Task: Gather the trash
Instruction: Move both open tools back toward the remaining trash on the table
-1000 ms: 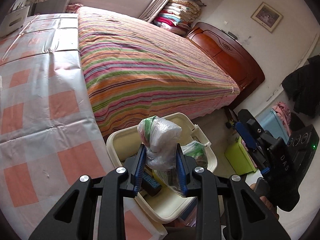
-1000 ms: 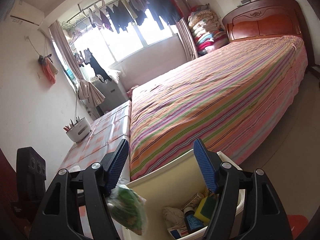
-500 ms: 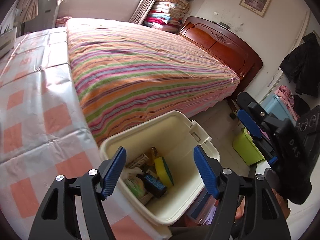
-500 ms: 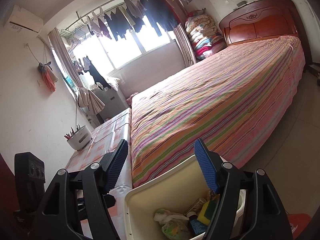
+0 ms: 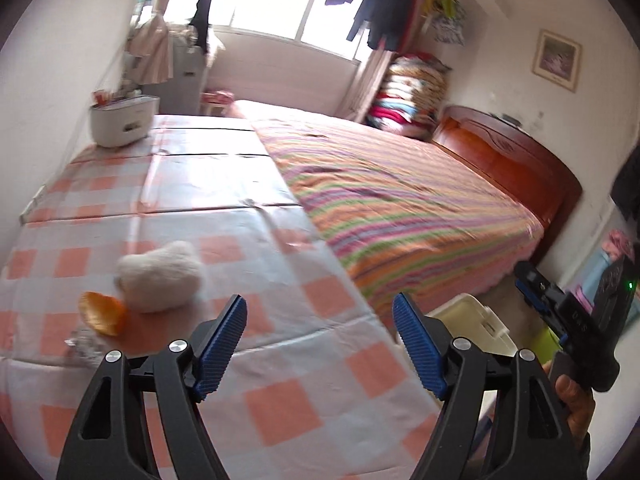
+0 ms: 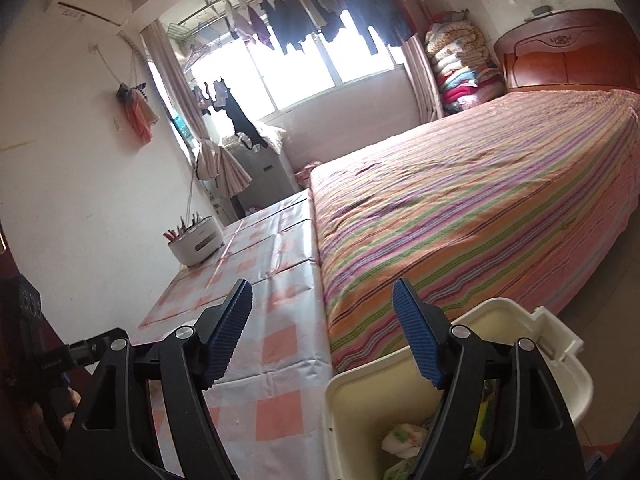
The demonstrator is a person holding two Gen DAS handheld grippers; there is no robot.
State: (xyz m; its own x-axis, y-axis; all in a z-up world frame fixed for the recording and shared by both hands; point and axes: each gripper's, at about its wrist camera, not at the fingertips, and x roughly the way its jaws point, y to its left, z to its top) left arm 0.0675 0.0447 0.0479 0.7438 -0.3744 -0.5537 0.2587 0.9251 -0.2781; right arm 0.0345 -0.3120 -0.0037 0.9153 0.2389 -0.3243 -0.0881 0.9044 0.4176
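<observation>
The left tongs [image 5: 320, 332] hang over the checked worktop [image 5: 288, 408] with their jaws opening and nothing between them. Ahead and to their left on the worktop lie a crumpled white wad [image 5: 160, 282] and, touching its near-left side, a piece of orange peel [image 5: 102, 314]; something clear and crinkled [image 5: 82, 344] sits just near the peel. The right tongs [image 6: 322, 330] are also opening and empty, poised above the near edge of the cream bin [image 6: 520, 320], which stands on the floor between worktop and striped bed [image 6: 480, 208]. Inside the bin, a pale crumpled bag [image 6: 404, 436] and other scraps show.
</observation>
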